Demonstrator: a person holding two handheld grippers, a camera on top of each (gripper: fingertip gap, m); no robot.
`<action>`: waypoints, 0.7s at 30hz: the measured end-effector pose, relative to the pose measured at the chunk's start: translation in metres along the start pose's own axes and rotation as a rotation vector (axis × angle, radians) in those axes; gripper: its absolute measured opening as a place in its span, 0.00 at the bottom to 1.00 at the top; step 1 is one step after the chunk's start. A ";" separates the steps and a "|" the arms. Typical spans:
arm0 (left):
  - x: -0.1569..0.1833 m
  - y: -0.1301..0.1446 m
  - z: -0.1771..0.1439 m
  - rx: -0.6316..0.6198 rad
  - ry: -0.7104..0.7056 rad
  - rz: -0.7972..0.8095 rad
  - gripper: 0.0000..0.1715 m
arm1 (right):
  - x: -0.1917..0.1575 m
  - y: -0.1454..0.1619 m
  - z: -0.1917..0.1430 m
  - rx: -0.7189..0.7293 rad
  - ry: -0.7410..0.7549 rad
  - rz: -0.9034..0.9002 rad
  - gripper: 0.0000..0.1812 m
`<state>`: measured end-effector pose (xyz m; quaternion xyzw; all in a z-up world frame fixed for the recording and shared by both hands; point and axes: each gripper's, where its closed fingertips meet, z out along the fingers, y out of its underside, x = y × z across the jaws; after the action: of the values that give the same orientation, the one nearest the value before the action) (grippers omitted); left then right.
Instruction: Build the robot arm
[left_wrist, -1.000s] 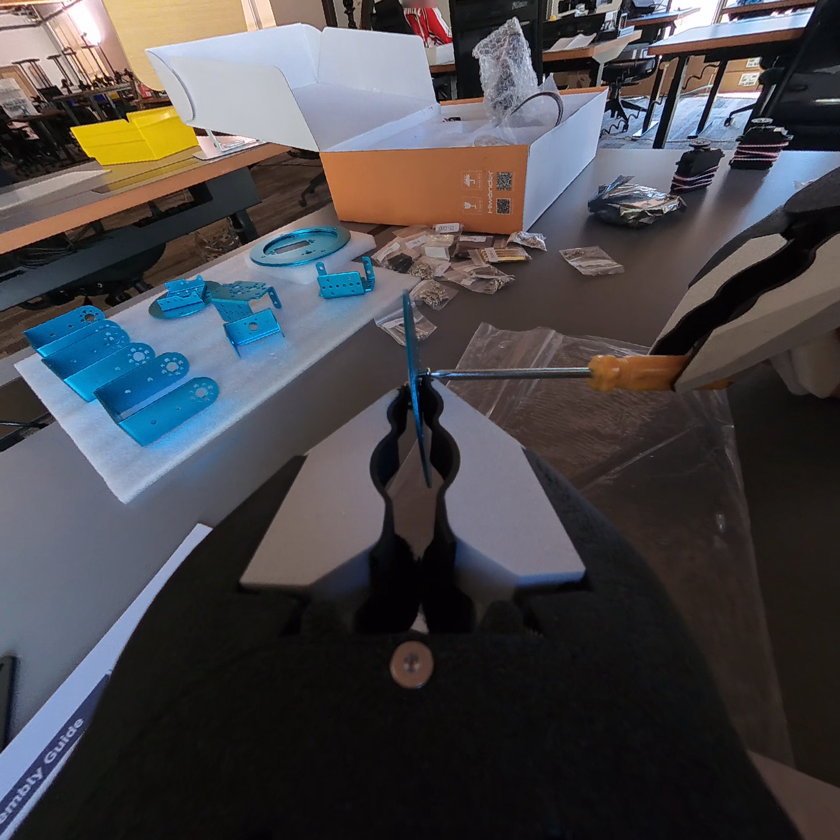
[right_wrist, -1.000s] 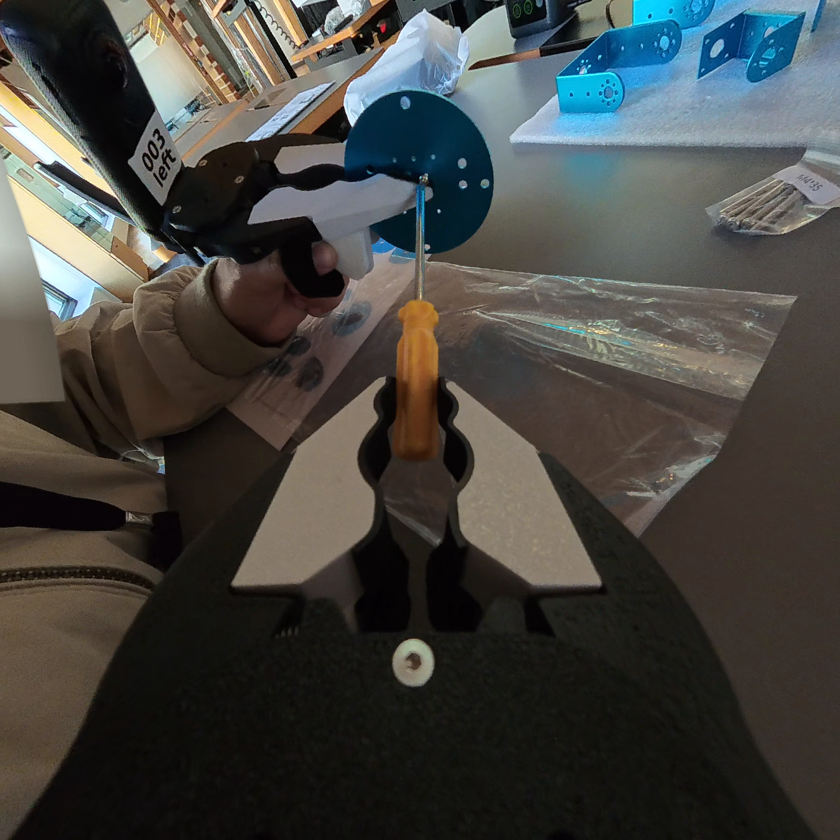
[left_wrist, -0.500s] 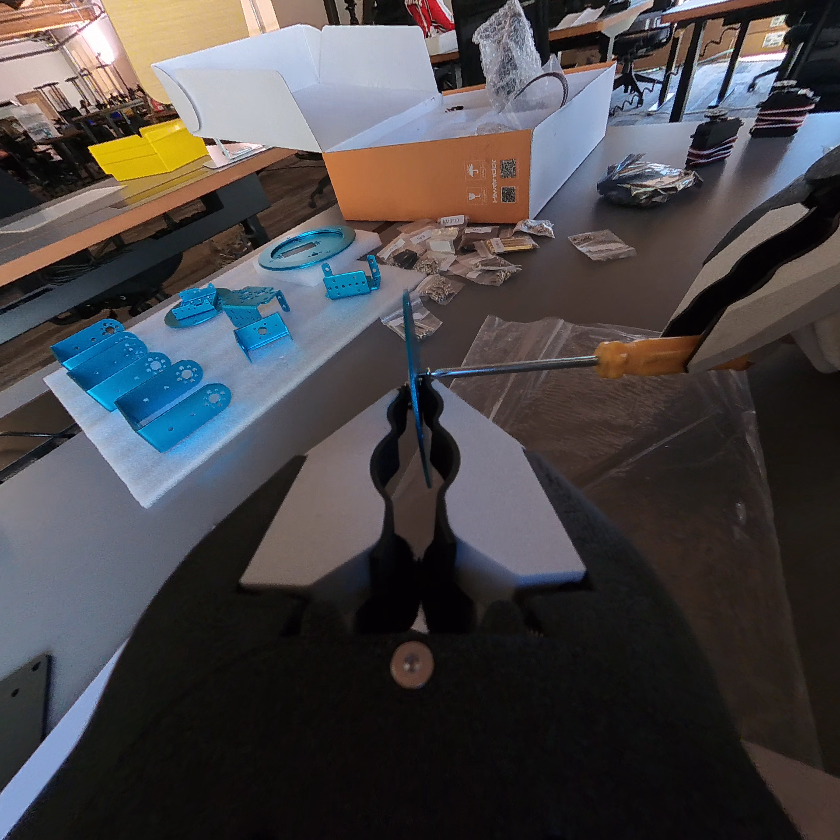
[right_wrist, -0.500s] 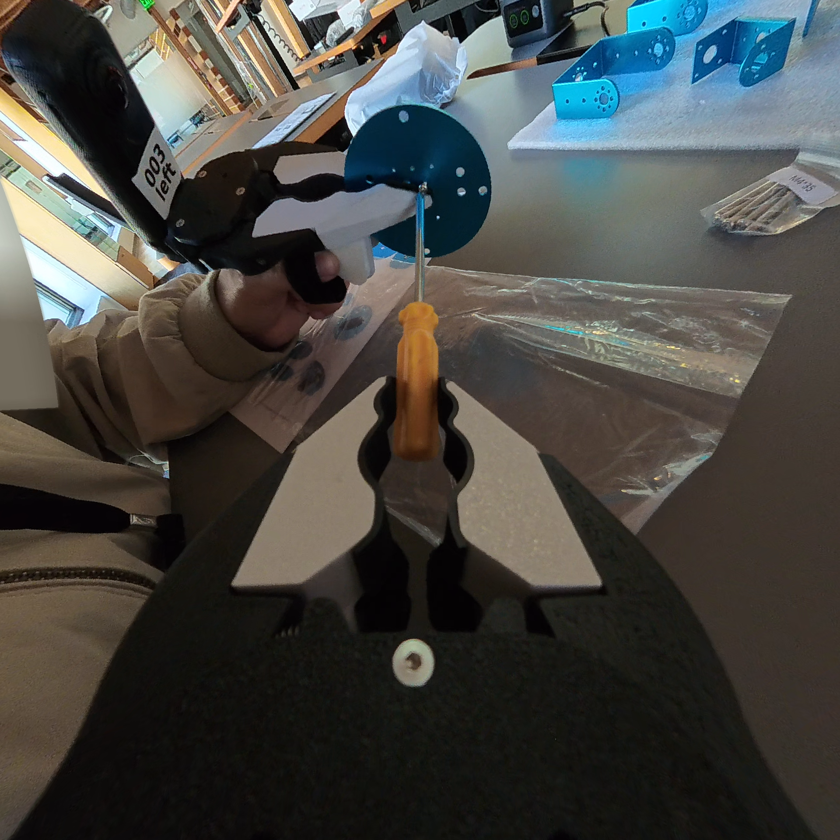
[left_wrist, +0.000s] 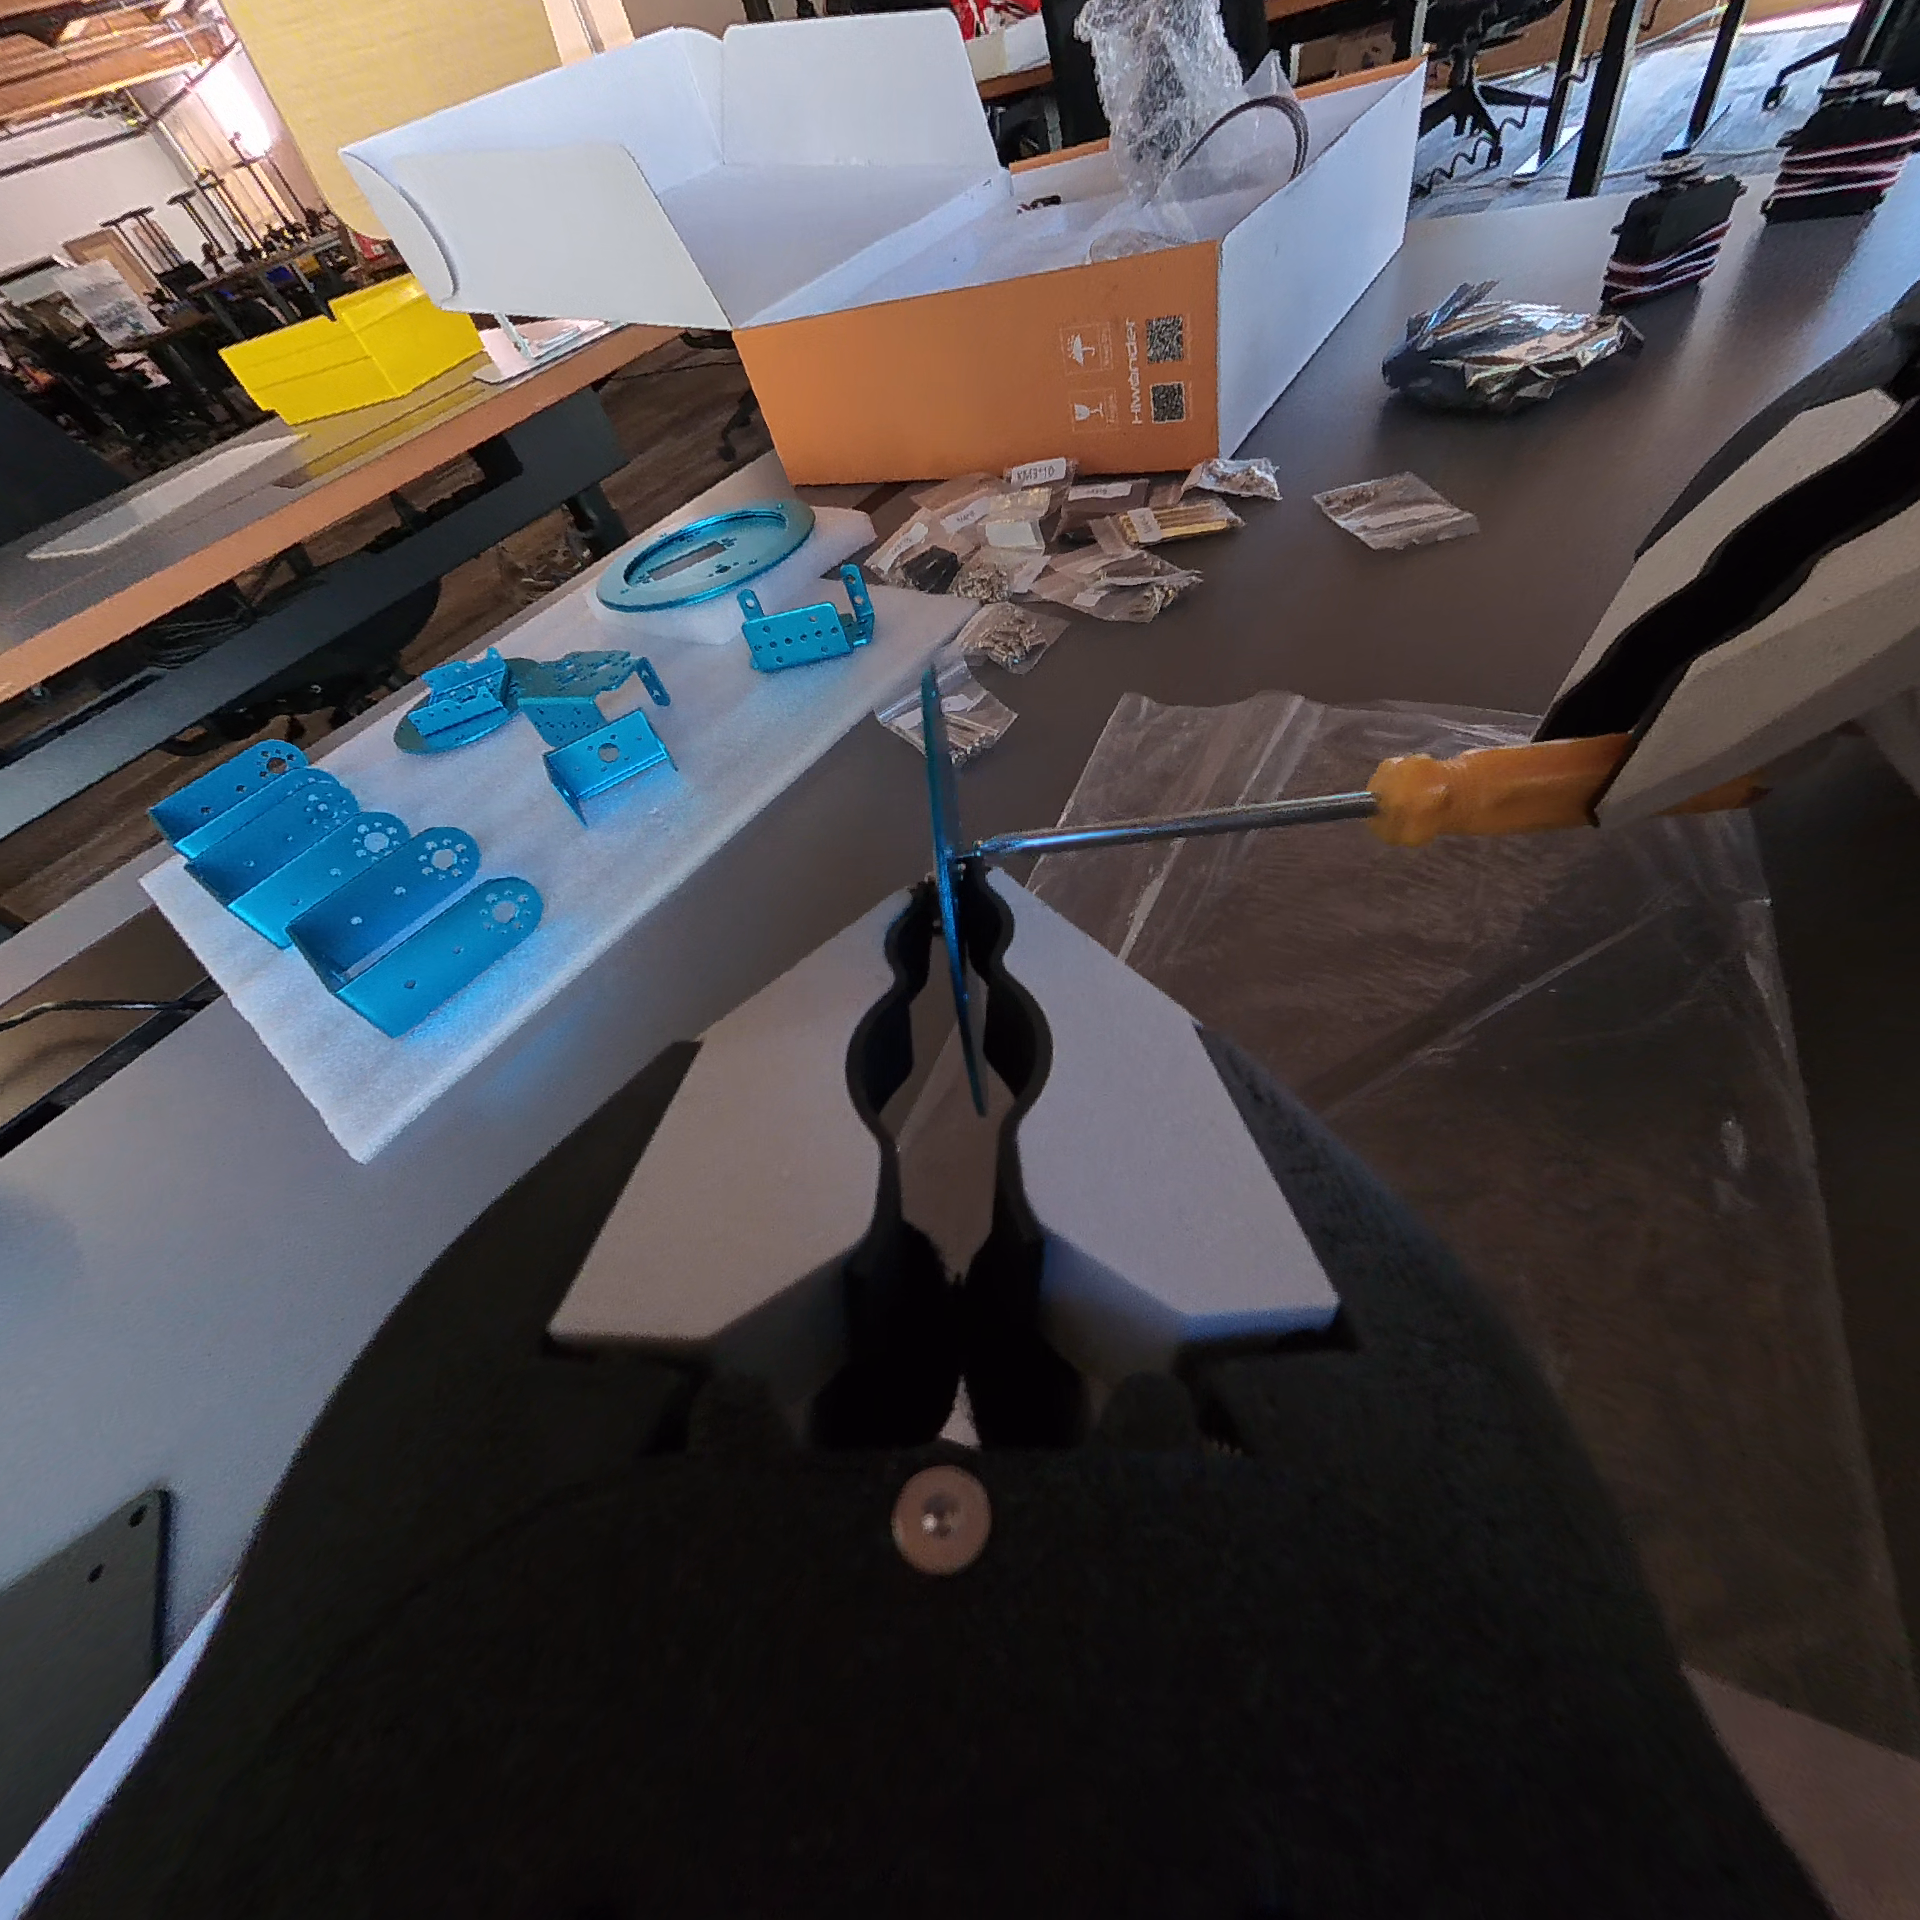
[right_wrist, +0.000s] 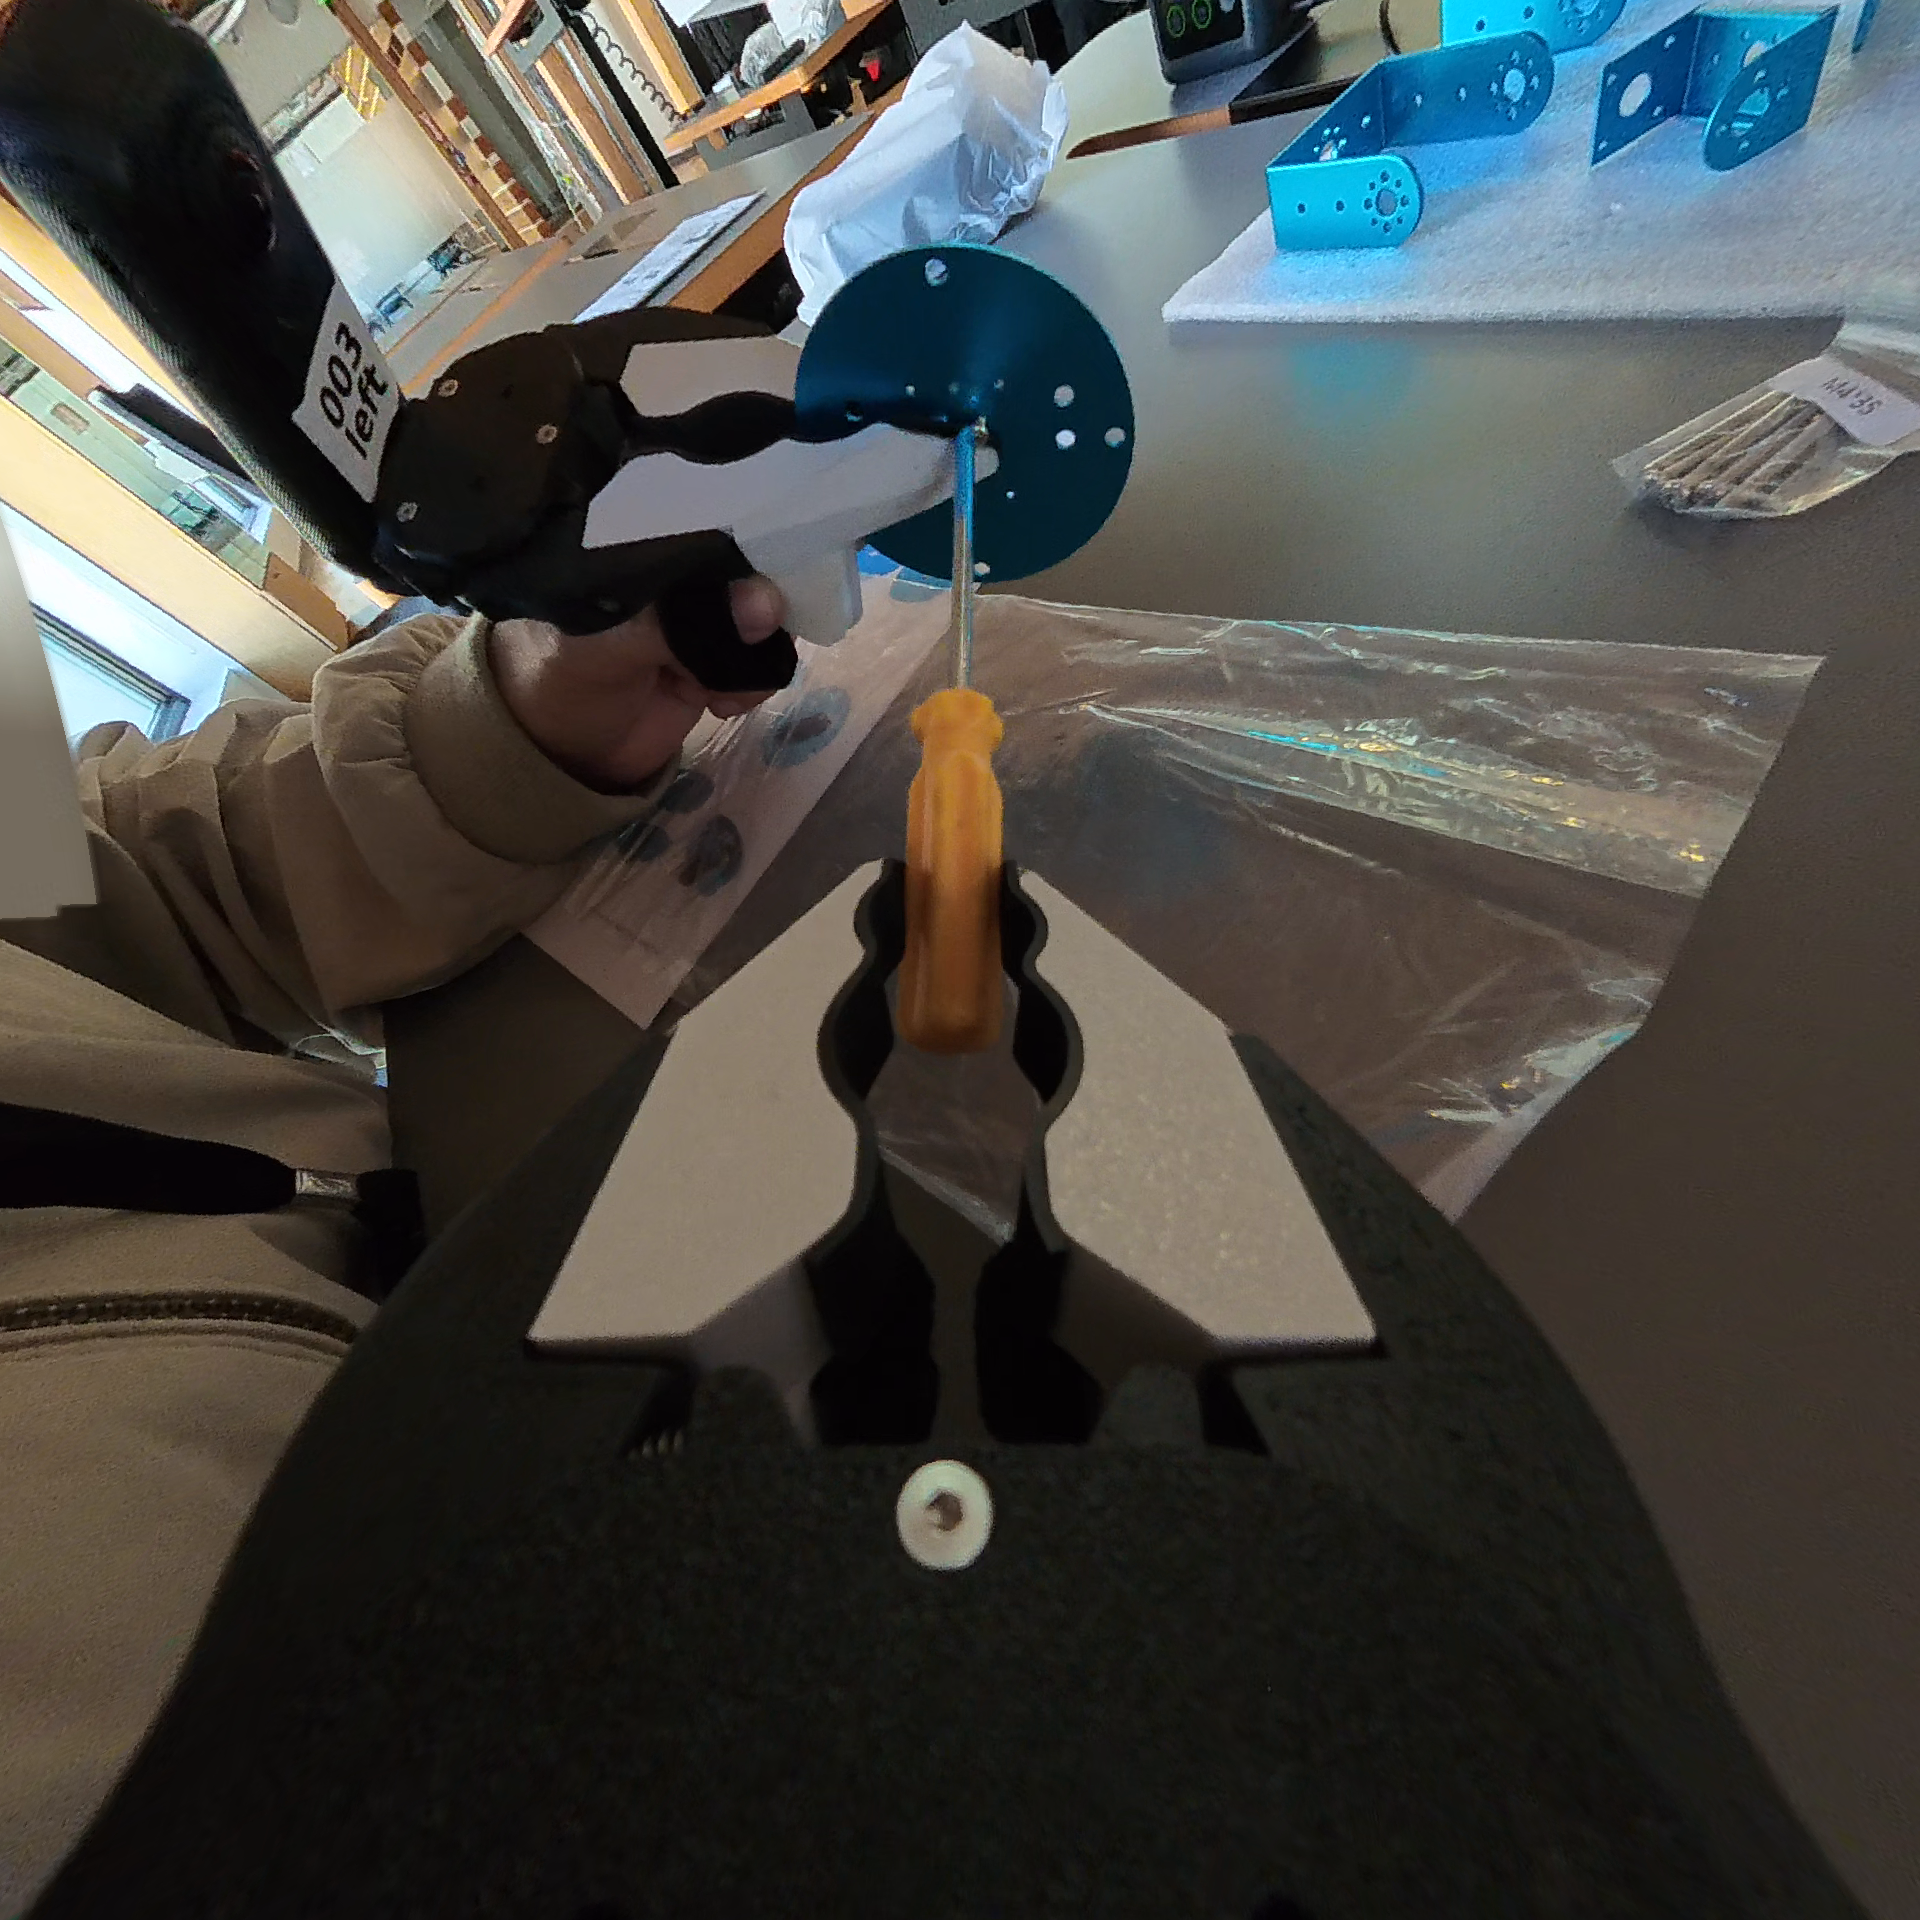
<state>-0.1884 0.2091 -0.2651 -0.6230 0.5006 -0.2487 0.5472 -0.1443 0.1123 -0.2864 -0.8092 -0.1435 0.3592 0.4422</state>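
Note:
My left gripper (left_wrist: 954, 914) is shut on a thin blue metal disc (left_wrist: 948, 821), held edge-on above the table; the right wrist view shows the disc's perforated face (right_wrist: 997, 343). My right gripper (right_wrist: 951, 914) is shut on the orange handle of a screwdriver (right_wrist: 951, 862). Its steel shaft (left_wrist: 1164, 826) runs to the disc and the tip touches the disc near its centre, beside the left gripper's fingertips. The left gripper (right_wrist: 790, 457) also shows in the right wrist view, held by a hand in a beige sleeve (right_wrist: 343, 790).
A clear plastic bag (left_wrist: 1403, 935) lies flat under both grippers. A white foam sheet (left_wrist: 436, 1039) at left holds several blue metal brackets (left_wrist: 416, 925) and a ring (left_wrist: 707, 551). Small screw bags (left_wrist: 1049, 561) lie before an open orange-and-white box (left_wrist: 987, 384). Servos (left_wrist: 1662, 239) stand far right. The tips of one gripper are about 11 cm away from the tips of the other.
Both grippers keep their grip and the tip stays on the disc. The left wrist view has shifted slightly, so the table things sit lower and farther right in frame.

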 end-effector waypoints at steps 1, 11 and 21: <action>0.000 0.000 0.000 0.002 -0.001 -0.002 0.04 | 0.000 0.000 0.000 0.001 -0.004 0.005 0.09; -0.001 0.000 0.000 -0.001 -0.004 0.006 0.04 | 0.001 0.001 0.000 -0.008 0.000 0.015 0.09; -0.001 0.010 0.003 -0.098 -0.092 0.197 0.04 | 0.010 0.003 0.001 -0.108 0.309 -0.403 0.09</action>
<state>-0.1899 0.2123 -0.2745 -0.6075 0.5453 -0.1402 0.5603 -0.1390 0.1166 -0.2939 -0.8320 -0.2514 0.1276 0.4778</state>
